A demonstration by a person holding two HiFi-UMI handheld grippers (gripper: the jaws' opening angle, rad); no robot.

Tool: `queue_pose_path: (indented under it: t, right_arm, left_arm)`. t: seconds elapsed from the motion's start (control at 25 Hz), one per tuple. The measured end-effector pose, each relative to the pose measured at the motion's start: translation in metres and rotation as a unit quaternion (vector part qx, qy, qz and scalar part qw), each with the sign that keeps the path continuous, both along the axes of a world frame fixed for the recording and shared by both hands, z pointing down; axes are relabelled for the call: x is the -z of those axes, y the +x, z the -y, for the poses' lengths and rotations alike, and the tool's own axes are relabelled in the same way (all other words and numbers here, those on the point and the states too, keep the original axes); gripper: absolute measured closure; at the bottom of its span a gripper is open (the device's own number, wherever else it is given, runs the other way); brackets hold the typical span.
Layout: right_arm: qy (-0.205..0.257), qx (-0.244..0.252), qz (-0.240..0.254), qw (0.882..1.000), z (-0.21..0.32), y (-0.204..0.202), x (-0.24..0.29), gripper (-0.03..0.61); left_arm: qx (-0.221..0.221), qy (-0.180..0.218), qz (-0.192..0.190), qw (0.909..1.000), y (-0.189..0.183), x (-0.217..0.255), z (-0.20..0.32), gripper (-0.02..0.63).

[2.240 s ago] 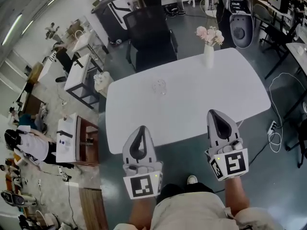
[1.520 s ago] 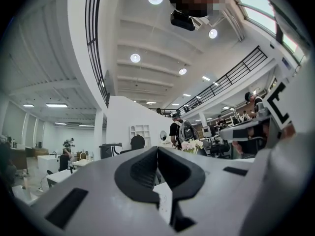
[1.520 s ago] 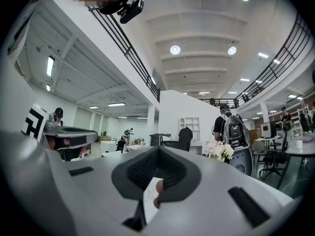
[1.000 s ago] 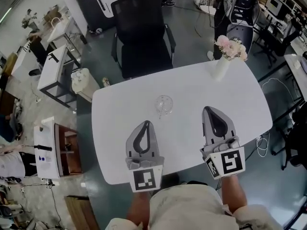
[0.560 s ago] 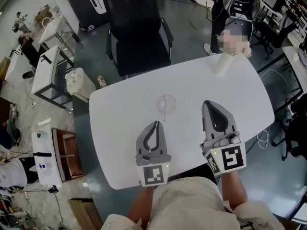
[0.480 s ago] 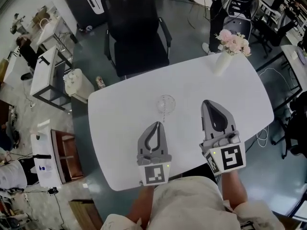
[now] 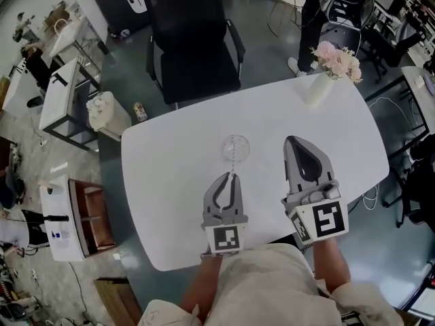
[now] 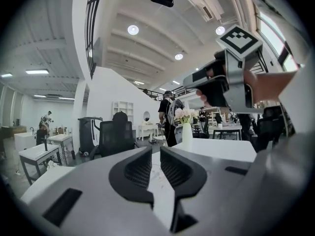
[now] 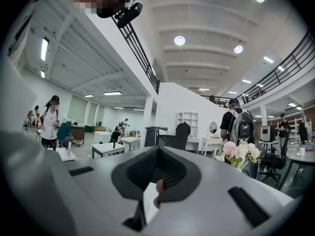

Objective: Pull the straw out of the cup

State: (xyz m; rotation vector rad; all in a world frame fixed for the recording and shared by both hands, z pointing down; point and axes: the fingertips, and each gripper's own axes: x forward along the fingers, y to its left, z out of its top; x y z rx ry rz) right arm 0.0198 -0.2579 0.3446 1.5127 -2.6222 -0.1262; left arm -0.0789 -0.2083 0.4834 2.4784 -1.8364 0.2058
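Reaching for the straw point(image 7: 233, 165) in the cup point(image 7: 235, 147), the left gripper point(image 7: 231, 177), jaws just parting and empty, should open wider first; the right gripper point(image 7: 297, 140) is closed.

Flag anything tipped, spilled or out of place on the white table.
Nothing stands out. The clear cup and the flower vase both stand upright, and the table shows no spill.
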Motion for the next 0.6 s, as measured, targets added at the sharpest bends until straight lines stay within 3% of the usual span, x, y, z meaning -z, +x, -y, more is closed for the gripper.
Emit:
queue_pose_path:
  t: [0.08, 0.28, 0.6]
  right_arm:
    - [-0.001, 0.006, -0.001, 1.000, 0.005, -0.003, -0.003, 0.578]
    - [-0.007, 0.010, 0.001, 1.000, 0.017, -0.001, -0.010, 0.578]
    - [-0.026, 0.011, 0.001, 1.000, 0.043, 0.003, -0.026, 0.578]
  left_arm:
    - [-0.002, -0.021, 0.003, 0.9998, 0.001, -0.011, 0.001, 0.523]
    - [0.000, -0.048, 0.011, 0.9988, 0.005, -0.035, 0.005, 0.471]
    - [0.013, -0.076, 0.005, 0.9970, 0.006, -0.061, 0.023, 0.463]
